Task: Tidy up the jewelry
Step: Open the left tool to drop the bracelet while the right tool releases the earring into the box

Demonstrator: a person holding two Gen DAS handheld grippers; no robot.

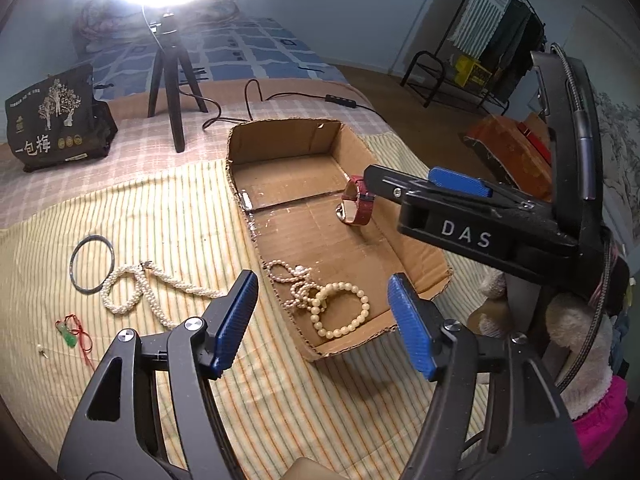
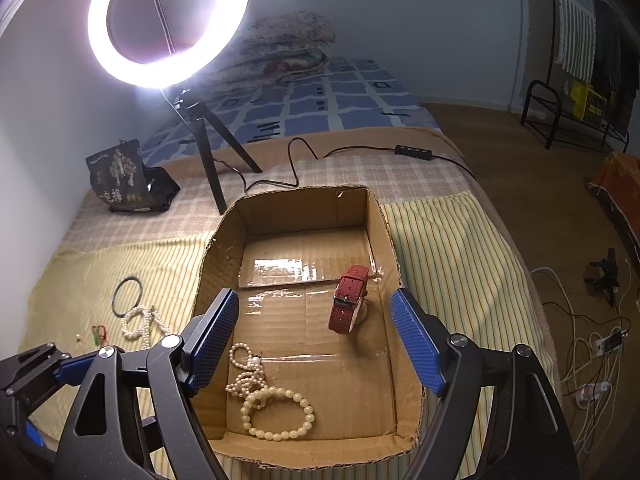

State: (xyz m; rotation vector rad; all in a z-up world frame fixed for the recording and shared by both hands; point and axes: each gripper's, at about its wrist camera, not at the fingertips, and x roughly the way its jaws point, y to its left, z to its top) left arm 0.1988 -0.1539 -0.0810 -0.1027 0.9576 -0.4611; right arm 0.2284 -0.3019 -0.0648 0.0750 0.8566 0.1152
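Observation:
An open cardboard box (image 1: pixel 280 136) (image 2: pixel 296 204) lies on the striped bedspread. In it are a red-strapped watch (image 1: pixel 358 208) (image 2: pixel 348 304), a pearl bracelet (image 1: pixel 344 312) (image 2: pixel 280 412) and a thin pearl strand (image 1: pixel 292 280) (image 2: pixel 244 368). My left gripper (image 1: pixel 322 284) (image 2: pixel 36 364) is open over the box's near left corner, above the pearls. My right gripper (image 2: pixel 315 298) (image 1: pixel 400 178) is open just short of the watch, nothing between its pads. Left of the box lie a pearl necklace (image 1: pixel 136 292) (image 2: pixel 140 322), a dark bangle (image 1: pixel 92 264), a green pendant on red cord (image 1: pixel 70 334) and a tiny earring (image 1: pixel 40 350).
A ring light on a tripod (image 1: pixel 172 84) (image 2: pixel 212 160) stands behind the box, its cable and switch (image 1: pixel 336 98) trailing right. A black bag (image 1: pixel 56 120) sits at the back left. The bed's edge drops to the floor on the right, where cables (image 2: pixel 592 360) lie.

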